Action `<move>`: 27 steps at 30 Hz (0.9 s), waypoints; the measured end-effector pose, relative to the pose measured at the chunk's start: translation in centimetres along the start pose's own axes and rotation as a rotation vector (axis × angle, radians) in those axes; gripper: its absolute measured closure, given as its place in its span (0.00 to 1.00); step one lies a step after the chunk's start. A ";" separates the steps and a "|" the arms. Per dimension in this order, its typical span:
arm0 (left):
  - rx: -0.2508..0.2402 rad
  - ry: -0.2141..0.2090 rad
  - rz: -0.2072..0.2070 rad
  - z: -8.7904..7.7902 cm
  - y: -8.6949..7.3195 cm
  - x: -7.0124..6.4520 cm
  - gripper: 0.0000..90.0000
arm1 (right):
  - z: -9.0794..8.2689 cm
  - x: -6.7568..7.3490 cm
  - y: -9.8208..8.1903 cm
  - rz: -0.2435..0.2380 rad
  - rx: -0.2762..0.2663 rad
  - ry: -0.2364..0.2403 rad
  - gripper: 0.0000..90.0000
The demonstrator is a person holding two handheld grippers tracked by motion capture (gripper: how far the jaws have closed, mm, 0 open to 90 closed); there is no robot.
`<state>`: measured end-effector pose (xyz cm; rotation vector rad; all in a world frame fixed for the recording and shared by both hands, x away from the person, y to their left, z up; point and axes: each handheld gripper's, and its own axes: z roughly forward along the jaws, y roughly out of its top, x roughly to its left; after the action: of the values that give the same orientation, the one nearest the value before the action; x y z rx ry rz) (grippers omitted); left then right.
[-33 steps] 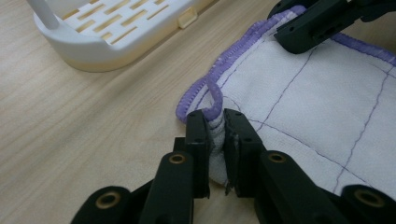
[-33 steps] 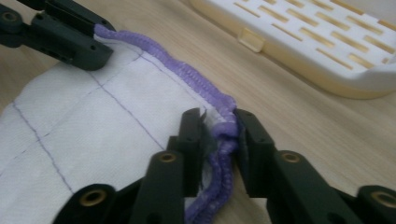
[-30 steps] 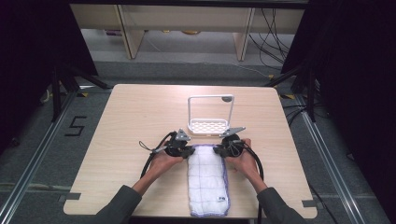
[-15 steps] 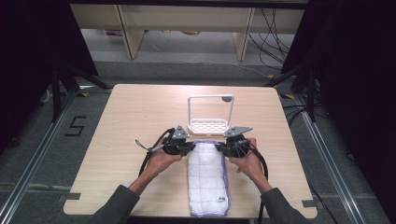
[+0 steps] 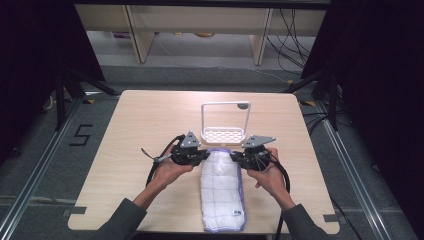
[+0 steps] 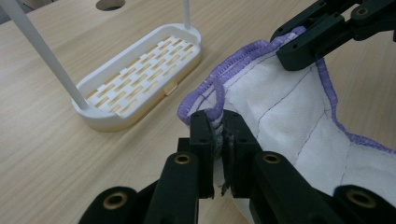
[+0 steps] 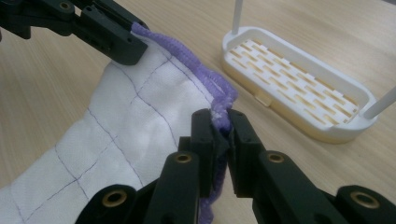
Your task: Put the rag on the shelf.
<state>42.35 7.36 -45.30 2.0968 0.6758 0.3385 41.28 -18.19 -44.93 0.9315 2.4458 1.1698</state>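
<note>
Here the left hand-held gripper (image 5: 202, 156) is clamped on the far left corner of the cloth (image 5: 222, 192) and the right hand-held gripper (image 5: 235, 159) is clamped on its far right corner, so the step in hand looks like lifting the far edge off the counter (image 5: 130, 130). Next, both corners probably need to rise level, perhaps toward the white rack (image 5: 225, 134) just beyond. The cloth is white, grid-stitched, purple-hemmed, lying long at the counter's near middle.
</note>
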 end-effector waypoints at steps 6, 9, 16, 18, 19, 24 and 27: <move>-0.031 0.003 0.019 -0.9 0.5 -0.5 0.92 | -1.4 0.7 0.8 -0.019 -0.027 0.004 0.92; -0.041 0.000 0.016 -1.3 0.8 -0.5 0.92 | -2.0 0.8 1.2 -0.022 -0.031 0.009 0.92; -0.083 -0.017 0.027 -2.3 2.2 -1.0 0.92 | -2.9 0.9 1.8 -0.026 -0.052 0.017 0.92; -0.088 -0.017 0.028 -2.7 2.6 -1.1 0.92 | -3.4 1.0 2.1 -0.019 -0.064 0.011 0.92; -0.093 -0.021 0.036 -2.9 2.9 -1.0 0.92 | -3.7 1.1 2.3 -0.019 -0.065 0.013 0.92; -0.131 -0.026 0.060 -4.9 5.0 -1.4 0.92 | -5.5 1.4 3.6 -0.046 -0.128 0.009 0.92; -0.144 -0.016 0.082 -6.1 6.6 -1.8 0.92 | -6.7 1.7 4.6 -0.069 -0.166 0.004 0.92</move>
<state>40.29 7.36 -36.43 1.9917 0.5409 0.4038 38.73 -18.95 -37.08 0.7918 2.3221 1.3271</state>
